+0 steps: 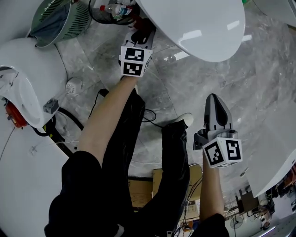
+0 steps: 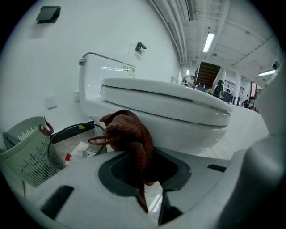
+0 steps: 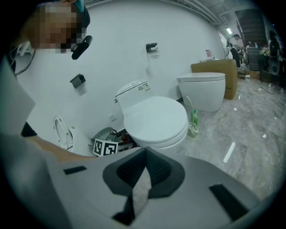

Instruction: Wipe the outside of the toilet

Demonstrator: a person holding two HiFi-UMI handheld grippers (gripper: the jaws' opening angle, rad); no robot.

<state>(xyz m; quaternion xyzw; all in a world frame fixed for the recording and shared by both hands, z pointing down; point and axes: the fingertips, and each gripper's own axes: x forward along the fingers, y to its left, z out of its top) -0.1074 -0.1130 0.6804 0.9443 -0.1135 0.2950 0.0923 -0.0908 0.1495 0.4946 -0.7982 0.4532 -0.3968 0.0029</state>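
The white toilet [image 1: 199, 28] with its lid down fills the top right of the head view. My left gripper [image 1: 141, 38] points at its base near the floor and is shut on a dark red cloth [image 2: 132, 138]. In the left gripper view the cloth bunches up just in front of the toilet bowl [image 2: 178, 134]; I cannot tell whether it touches. My right gripper [image 1: 213, 98] hovers over the marble floor to the right of my legs, away from the toilet. Its jaws are shut with nothing between them, and the toilet [image 3: 156, 118] lies ahead of it.
A green mesh basket [image 1: 60, 21] and a black bin with bottles [image 1: 113, 11] stand left of the toilet. Another white fixture [image 1: 27, 78] and cables lie at the left. A second toilet [image 3: 203, 89], a green bottle [image 3: 193, 123] and a cardboard box [image 3: 223, 74] stand further off.
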